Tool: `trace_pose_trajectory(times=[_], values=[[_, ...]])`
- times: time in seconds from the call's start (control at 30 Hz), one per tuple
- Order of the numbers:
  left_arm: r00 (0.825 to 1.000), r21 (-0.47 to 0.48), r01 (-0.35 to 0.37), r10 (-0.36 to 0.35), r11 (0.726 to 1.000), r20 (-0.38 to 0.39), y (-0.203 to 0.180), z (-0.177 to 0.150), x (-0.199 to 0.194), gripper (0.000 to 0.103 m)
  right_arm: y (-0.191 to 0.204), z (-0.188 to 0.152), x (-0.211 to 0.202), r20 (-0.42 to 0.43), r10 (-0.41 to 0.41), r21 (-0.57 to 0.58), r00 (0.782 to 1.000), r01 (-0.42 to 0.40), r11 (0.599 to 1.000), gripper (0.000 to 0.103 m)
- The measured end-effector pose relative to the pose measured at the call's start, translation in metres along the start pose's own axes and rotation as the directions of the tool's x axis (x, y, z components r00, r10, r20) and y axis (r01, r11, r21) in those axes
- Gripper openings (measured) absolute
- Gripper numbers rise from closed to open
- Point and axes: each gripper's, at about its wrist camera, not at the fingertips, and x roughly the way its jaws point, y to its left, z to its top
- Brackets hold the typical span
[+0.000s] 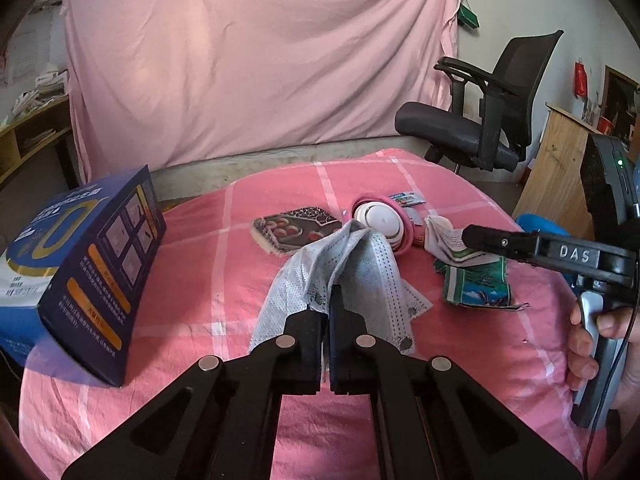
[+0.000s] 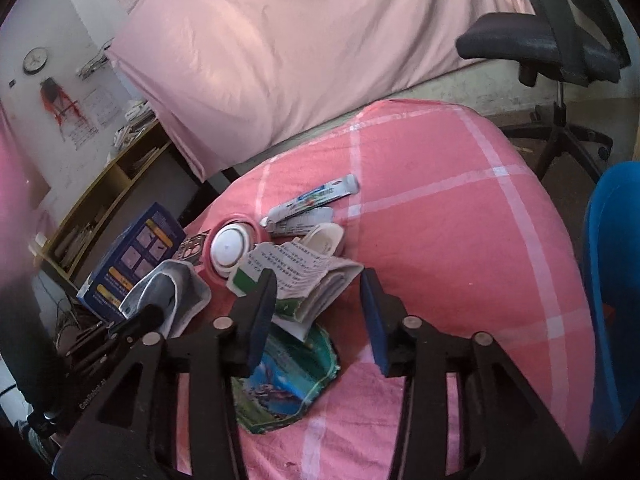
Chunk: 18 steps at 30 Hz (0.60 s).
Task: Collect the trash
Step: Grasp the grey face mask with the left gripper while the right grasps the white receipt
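Note:
My left gripper (image 1: pixel 333 294) is shut on a pale grey-blue face mask (image 1: pixel 360 272), which hangs crumpled from its tips above the pink checked cloth (image 1: pixel 192 280). In the right wrist view the mask (image 2: pixel 172 280) shows at lower left. My right gripper (image 2: pixel 318 300) stands open over a folded printed leaflet (image 2: pixel 308 276), and nothing is pressed by its pads. A torn green packet (image 2: pixel 280 384) lies flat beneath its left finger. A hand holds this gripper at the right edge of the left wrist view, where one of its fingers (image 1: pixel 500 242) reaches over the leaflet (image 1: pixel 448 240).
On the cloth lie a pink round case with a white lid (image 2: pixel 230 246), a toothpaste tube (image 2: pixel 316 198) and a dark patterned packet (image 1: pixel 292 230). A blue box (image 1: pixel 92 264) stands at the left edge. An office chair (image 1: pixel 480 120) stands behind, a wooden shelf (image 2: pixel 100 208) to the left.

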Motion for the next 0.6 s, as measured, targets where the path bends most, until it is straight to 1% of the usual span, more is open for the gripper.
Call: trace_pose_trajectory(times=[0.03, 0.13, 0.23, 0.33, 0.43, 0.47, 0.53, 0.6], values=[[1.0, -0.005, -0.002, 0.002, 1.0, 0.003, 0.0, 0.0, -0.001, 0.001, 0.003, 0.0, 0.0, 0.004, -0.001, -0.012, 1.0, 0.001, 1.0, 0.044], [1.0, -0.025, -0.002, 0.002, 1.0, 0.013, 0.0, 0.0, -0.006, 0.0, 0.014, -0.003, -0.008, 0.045, 0.004, -0.064, 0.999, -0.001, 0.998, 0.038], [1.0, -0.029, -0.002, 0.002, 1.0, 0.025, -0.003, -0.002, -0.015, 0.0, 0.025, -0.007, -0.02, 0.097, -0.001, -0.126, 0.995, 0.013, 0.992, 0.037], [0.999, -0.025, -0.003, 0.004, 1.0, 0.036, -0.005, -0.005, -0.024, 0.0, 0.036, -0.013, -0.034, 0.158, -0.013, -0.201, 0.987, 0.045, 0.979, 0.035], [0.999, -0.021, -0.008, 0.009, 1.0, 0.05, -0.008, -0.004, -0.033, 0.0, 0.052, -0.023, -0.046, 0.213, -0.044, -0.3, 0.976, 0.108, 0.948, 0.034], [0.999, -0.021, -0.007, 0.008, 1.0, 0.052, -0.01, -0.004, -0.035, 0.0, 0.058, -0.027, -0.05, 0.224, -0.052, -0.343, 0.973, 0.129, 0.93, 0.034], [0.999, -0.02, -0.008, 0.009, 1.0, 0.048, -0.013, -0.004, -0.038, 0.0, 0.064, -0.035, -0.053, 0.222, -0.065, -0.395, 0.973, 0.151, 0.906, 0.034], [0.999, -0.016, -0.007, 0.007, 1.0, 0.04, -0.015, -0.006, -0.041, 0.0, 0.065, -0.041, -0.057, 0.2, -0.066, -0.423, 0.978, 0.147, 0.894, 0.034]])
